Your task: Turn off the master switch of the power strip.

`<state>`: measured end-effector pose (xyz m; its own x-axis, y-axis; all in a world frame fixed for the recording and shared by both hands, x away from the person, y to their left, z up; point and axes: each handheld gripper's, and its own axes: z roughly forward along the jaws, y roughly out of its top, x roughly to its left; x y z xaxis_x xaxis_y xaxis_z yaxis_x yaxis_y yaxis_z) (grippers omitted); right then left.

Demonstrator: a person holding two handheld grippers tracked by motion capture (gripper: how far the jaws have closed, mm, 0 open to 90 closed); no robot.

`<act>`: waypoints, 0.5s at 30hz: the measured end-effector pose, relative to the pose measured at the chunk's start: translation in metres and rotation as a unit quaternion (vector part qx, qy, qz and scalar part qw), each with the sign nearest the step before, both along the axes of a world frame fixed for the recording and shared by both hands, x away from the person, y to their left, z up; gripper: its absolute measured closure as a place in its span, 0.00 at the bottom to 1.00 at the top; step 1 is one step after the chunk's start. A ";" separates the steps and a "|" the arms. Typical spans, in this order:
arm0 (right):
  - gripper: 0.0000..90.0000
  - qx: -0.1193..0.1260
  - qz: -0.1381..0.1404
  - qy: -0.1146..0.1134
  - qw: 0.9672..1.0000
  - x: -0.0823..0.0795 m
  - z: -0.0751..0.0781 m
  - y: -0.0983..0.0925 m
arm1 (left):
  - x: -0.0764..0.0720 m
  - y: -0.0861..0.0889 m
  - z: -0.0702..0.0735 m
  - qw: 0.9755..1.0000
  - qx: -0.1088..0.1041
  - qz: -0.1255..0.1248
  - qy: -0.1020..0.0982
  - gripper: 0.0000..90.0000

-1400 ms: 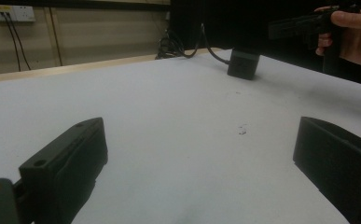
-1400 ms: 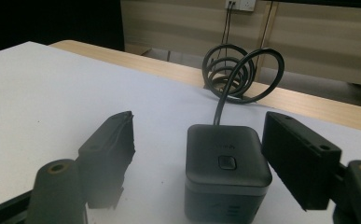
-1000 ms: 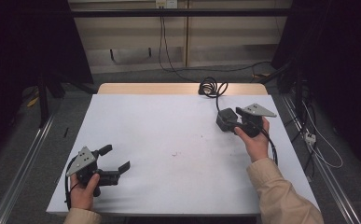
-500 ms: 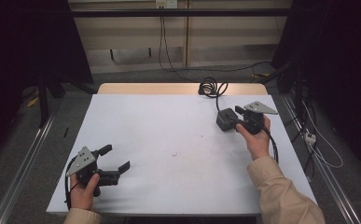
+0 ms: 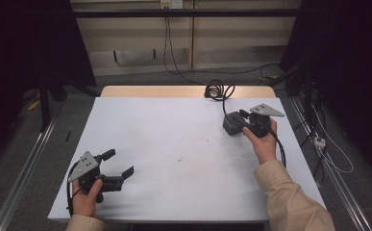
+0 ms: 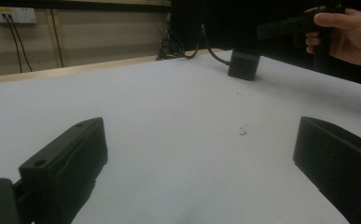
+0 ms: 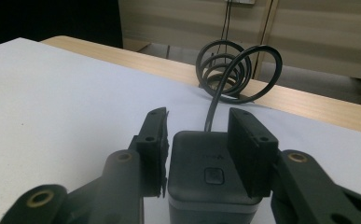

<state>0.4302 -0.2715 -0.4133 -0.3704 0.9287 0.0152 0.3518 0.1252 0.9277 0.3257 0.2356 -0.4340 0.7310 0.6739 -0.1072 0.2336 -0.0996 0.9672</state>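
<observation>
Black box (image 7: 211,186): matte, rounded corners, square button; base cut off.
Cable (image 7: 229,70): glossy, coiled.
Right gripper (image 7: 201,154) fingers: have just been closing, flanking the box; contact unclear.
Left gripper (image 5: 121,166) fingers: wide, empty.

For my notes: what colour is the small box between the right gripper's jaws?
Dark grey box, clearest in the right gripper view.

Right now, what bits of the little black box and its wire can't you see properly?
- Black box: its bottom is cut off by the lower edge of the right gripper view, and its sides sit behind the jaws of the right hand-held gripper.
- The mark above its button is too small to read.
- Coiled cable: its far end cannot be traced in the high view.
</observation>
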 end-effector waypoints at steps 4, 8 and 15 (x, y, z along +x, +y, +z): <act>0.70 -0.002 0.000 0.000 1.000 0.001 -0.001 0.000 | 0.000 0.000 0.000 1.000 -0.001 0.003 0.000 0.03; 0.73 -0.004 0.001 0.000 1.000 0.003 -0.003 -0.002 | 0.000 0.000 0.000 1.000 0.000 0.002 0.000 0.03; 0.75 -0.001 -0.001 0.004 1.000 0.005 -0.005 -0.003 | 0.000 0.000 -0.001 1.000 -0.002 0.001 0.002 0.03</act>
<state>0.4353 -0.2744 -0.4180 -0.3681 0.9297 0.0161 0.3589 0.1261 0.9248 0.3256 0.2353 -0.4346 0.7296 0.6746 -0.1120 0.2374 -0.0963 0.9666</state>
